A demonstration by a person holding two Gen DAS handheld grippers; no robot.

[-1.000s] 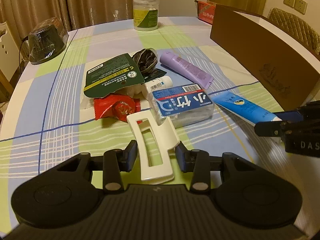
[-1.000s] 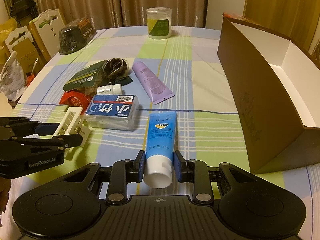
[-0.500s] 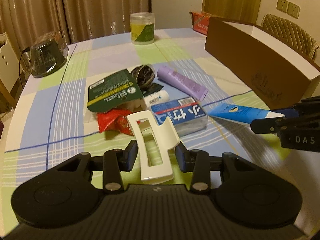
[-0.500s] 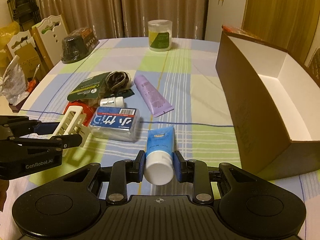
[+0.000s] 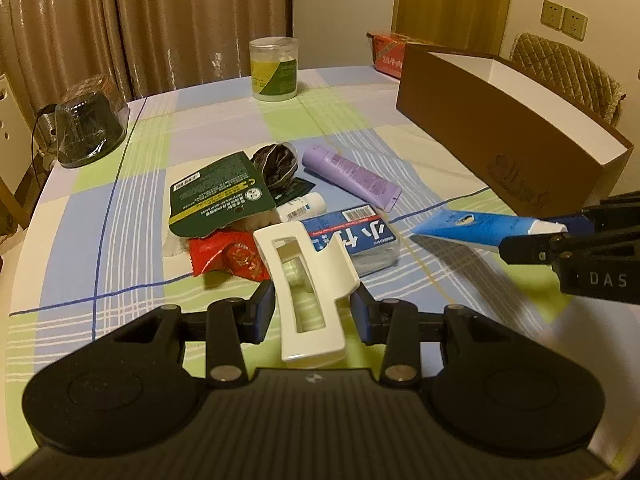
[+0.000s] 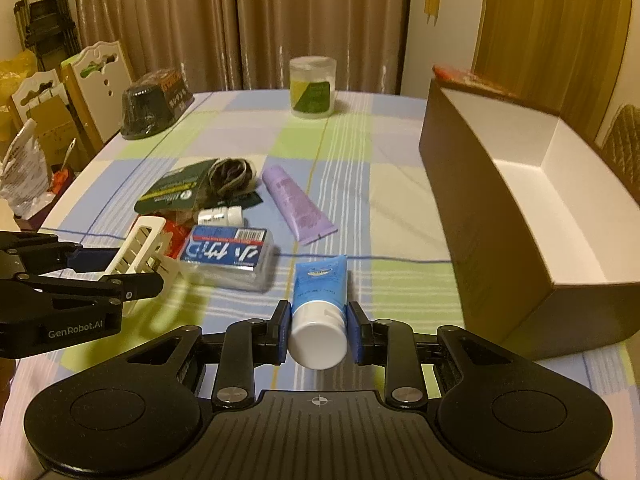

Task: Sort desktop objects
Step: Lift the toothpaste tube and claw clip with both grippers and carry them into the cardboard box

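My left gripper (image 5: 314, 306) is shut on a white hair claw clip (image 5: 306, 288) and holds it above the table. It also shows in the right wrist view (image 6: 140, 256). My right gripper (image 6: 318, 330) is shut on a blue tube (image 6: 320, 300) with a white cap, lifted off the cloth; the tube shows in the left wrist view (image 5: 480, 226). An open brown box (image 6: 500, 216) with a white inside stands to the right. A blue-labelled clear case (image 5: 352, 238), purple tube (image 5: 350, 178), red packet (image 5: 228, 258), green packet (image 5: 218, 196) and small white bottle (image 5: 300, 208) lie in a pile.
A checked cloth covers the table (image 5: 140, 184). A clear jar with a green label (image 5: 274, 68) stands at the back. A dark bowl-shaped pack (image 5: 86, 124) sits at the far left edge. A red box (image 5: 386, 54) is behind the brown box. Chairs stand around the table.
Both grippers have risen with their objects. The blue tube left the cloth and now hangs in the air; the clip is higher above the pile.
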